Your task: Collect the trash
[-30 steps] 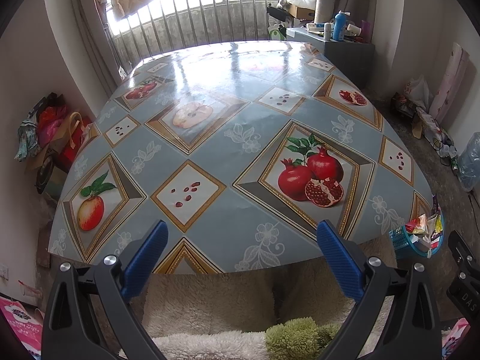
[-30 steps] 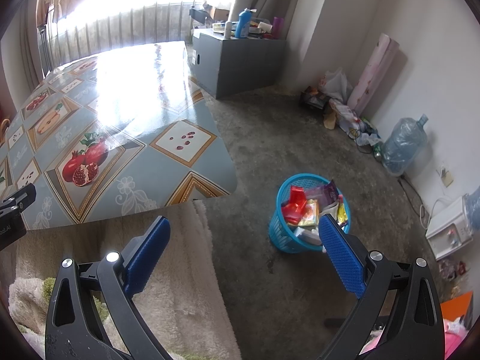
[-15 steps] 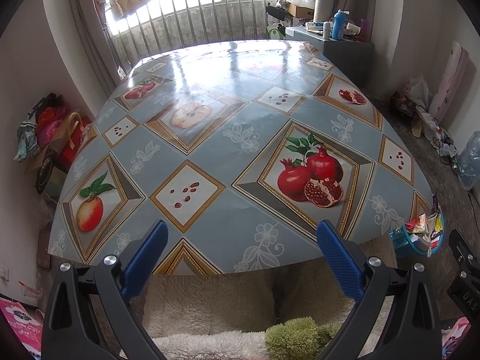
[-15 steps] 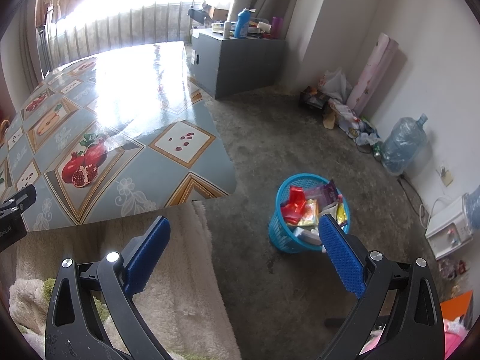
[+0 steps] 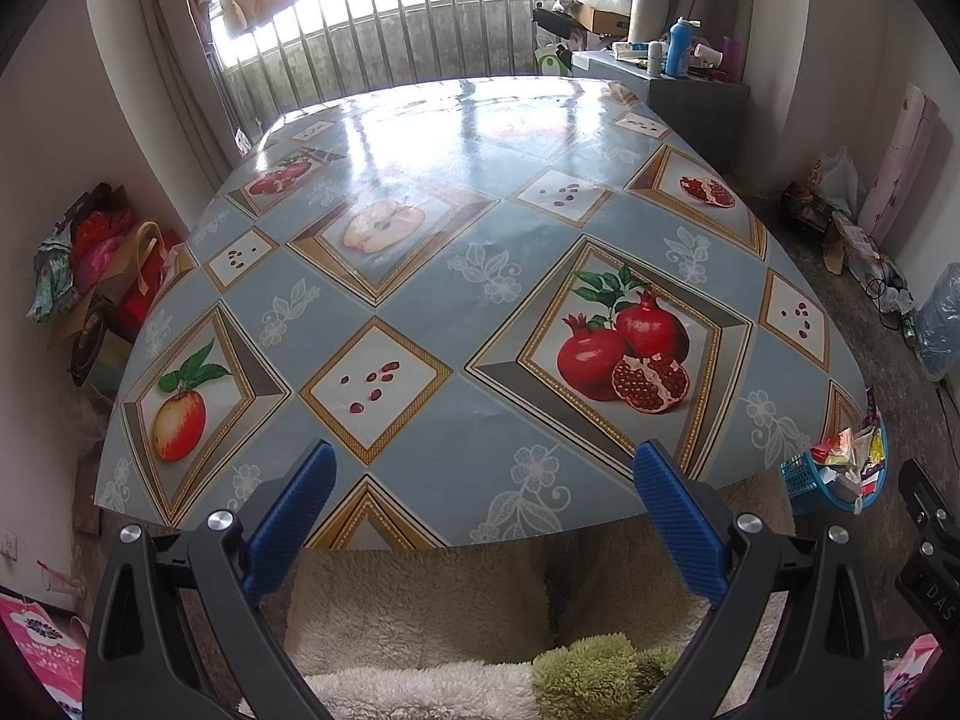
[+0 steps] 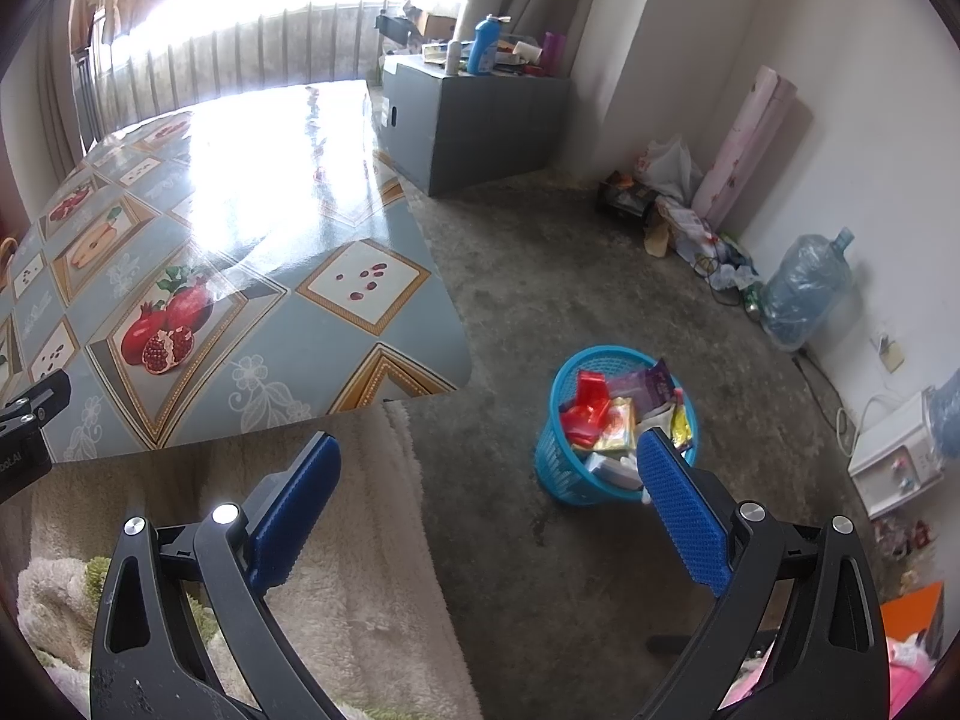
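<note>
Two hand-held grippers hang with their jaws spread wide and nothing between them, both over a cream fleece blanket (image 5: 420, 606) at the near edge of a table. The left gripper (image 5: 480, 516), black-framed with blue ribbed pads, points along the table covered in a glossy grey-blue oilcloth printed with pomegranates and apples (image 5: 432, 312); a tuft of olive-green plush (image 5: 594, 666) lies just below it on the blanket. The right gripper (image 6: 489, 489), of the same build, is aimed off the table's right corner toward the bare concrete floor (image 6: 576, 276).

Only the right wrist view shows the trash plainly: a round blue plastic mesh basket (image 6: 564, 468) stands on the floor near the table corner, filled with red, yellow and purple snack wrappers (image 6: 624, 408), and the right-hand pad overlaps its rim in the picture. In the left wrist view the same basket (image 5: 804, 483) is a sliver at the right margin, partly hidden by the tabletop.

The left view alone takes in a heap of bags against the left wall (image 5: 102, 264) and a barred balcony railing (image 5: 420, 30) behind the table. The right view alone shows a large clear water jug (image 6: 804, 288) and a rolled pink mat (image 6: 750, 144) by the right wall. Both show a grey cabinet topped with bottles (image 6: 474, 114).
</note>
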